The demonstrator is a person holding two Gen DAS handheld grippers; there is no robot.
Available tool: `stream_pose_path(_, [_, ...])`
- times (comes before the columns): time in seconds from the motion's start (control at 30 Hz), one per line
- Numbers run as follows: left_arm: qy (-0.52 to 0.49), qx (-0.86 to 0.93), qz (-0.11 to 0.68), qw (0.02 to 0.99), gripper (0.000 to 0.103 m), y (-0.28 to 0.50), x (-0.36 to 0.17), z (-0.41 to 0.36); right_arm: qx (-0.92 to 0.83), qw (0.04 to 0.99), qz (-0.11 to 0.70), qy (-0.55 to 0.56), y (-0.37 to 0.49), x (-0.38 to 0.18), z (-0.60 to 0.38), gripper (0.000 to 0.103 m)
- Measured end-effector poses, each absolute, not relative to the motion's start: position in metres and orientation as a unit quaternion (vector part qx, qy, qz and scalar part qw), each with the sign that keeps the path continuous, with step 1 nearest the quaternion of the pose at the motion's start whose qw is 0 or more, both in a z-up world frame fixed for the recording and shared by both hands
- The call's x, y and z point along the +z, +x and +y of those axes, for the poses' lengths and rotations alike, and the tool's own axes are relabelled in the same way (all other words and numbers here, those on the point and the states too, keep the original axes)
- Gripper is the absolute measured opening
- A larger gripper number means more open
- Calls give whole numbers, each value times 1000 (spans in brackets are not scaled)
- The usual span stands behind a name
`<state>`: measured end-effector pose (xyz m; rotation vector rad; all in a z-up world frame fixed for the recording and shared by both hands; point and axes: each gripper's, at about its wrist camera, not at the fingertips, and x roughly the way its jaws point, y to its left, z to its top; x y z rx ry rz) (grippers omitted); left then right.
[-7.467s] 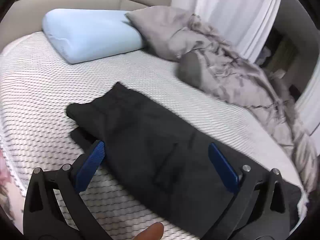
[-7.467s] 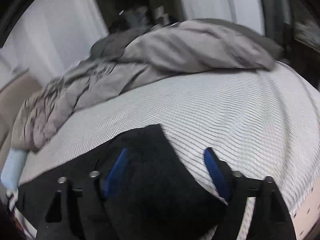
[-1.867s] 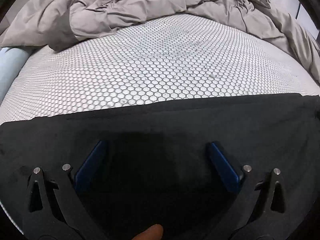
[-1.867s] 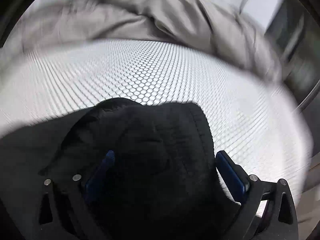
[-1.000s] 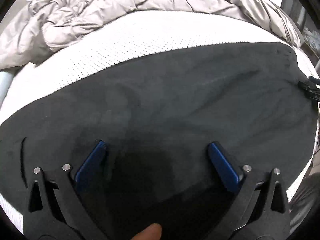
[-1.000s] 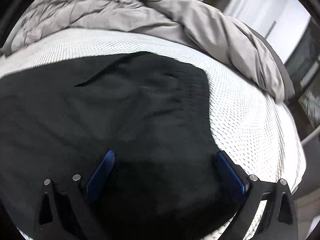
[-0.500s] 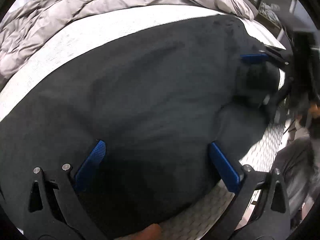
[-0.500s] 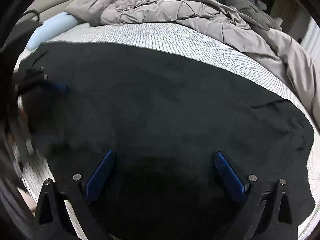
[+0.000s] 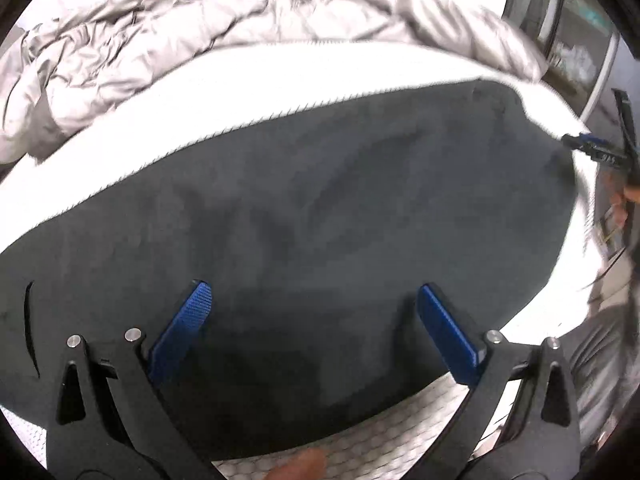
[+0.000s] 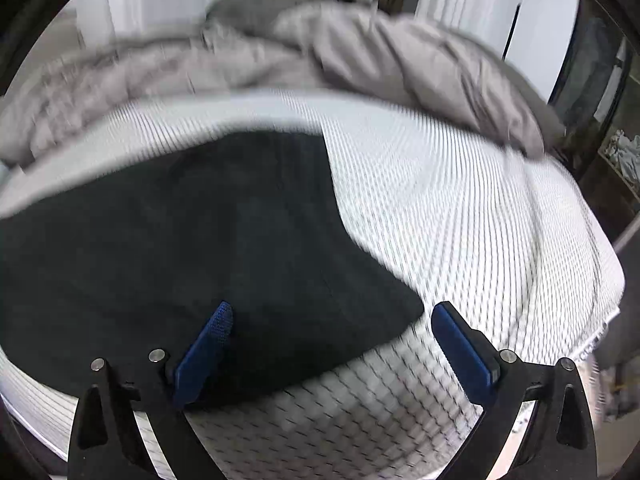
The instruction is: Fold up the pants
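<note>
The bed (image 9: pixel 304 76) fills both views, its white honeycomb-patterned cover stretching back to a rumpled grey duvet (image 10: pixel 400 64) heaped along the far side. On the cover lie the pants (image 9: pixel 320 216) — a broad dark slab of cloth spread flat, near the front edge of the bed. In the right wrist view the pants (image 10: pixel 200 240) end in a slanted edge with bare cover to the right of it; which end of the garment that is, waist or cuff, I cannot tell.

The left gripper (image 9: pixel 316 320) hangs over the near part of the cloth, its blue pads wide apart and nothing between them. The right gripper (image 10: pixel 332 340) is likewise spread wide and empty, one pad above the dark corner and the other above bare cover. At the right edge of the left wrist view the tip of that other gripper (image 9: pixel 592 148) shows beside the far end of the cloth, with part of a hand (image 9: pixel 624 204) below it; both views are smeared by motion.

By my reading the pants are laid out but the fold itself is not yet made. The next move calls for each gripper to come down on an edge or corner, close firmly enough to catch every layer, then lift and carry that end across without dragging the rest askew
</note>
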<state>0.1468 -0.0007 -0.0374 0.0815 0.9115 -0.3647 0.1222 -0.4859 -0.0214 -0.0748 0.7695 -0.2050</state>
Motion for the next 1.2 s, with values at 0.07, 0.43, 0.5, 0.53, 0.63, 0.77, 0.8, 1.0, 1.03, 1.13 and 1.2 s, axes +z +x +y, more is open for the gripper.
stream_pose_path(0.07, [22, -176, 432, 884, 102, 154, -33, -7, -74, 937, 340, -13, 118, -8, -476, 102])
stream_pose_path(0.43, [30, -125, 481, 867, 103, 181, -69, 1, -74, 910, 398, -94, 178, -52, -467, 55])
stream_pose_path(0.5, [33, -119, 475, 871, 103, 178, -68, 7, -84, 914, 393, -57, 163, -48, -474, 62])
stream_pose_path(0.53, [36, -112, 474, 873, 103, 180, -67, 9, -89, 914, 390, -66, 163, -46, -470, 61])
stream_pose_path(0.63, [25, -122, 470, 874, 102, 180, -59, 4, -84, 922, 360, -116, 158, -33, -435, 58])
stream_pose_path(0.77, [48, -132, 462, 876, 102, 189, -52, -19, 3, 934, 343, -99, 175, -21, -388, 58])
stream_pose_path(0.8, [52, -130, 468, 872, 102, 195, -55, -24, 24, 932, 349, -96, 183, -23, -381, 58])
stream_pose_path(1.0, [27, -97, 489, 867, 103, 196, -67, 8, -79, 898, 427, -73, 243, -62, -443, 36])
stream_pose_path(1.03, [31, -93, 486, 868, 103, 193, -68, 15, -71, 898, 432, -41, 242, -64, -458, 29])
stream_pose_path(1.13, [19, -81, 478, 875, 102, 183, -65, 27, -79, 906, 413, -54, 229, -54, -453, 30])
stream_pose_path(1.2, [10, -85, 471, 878, 102, 175, -58, 25, -77, 906, 403, -103, 215, -47, -425, 33])
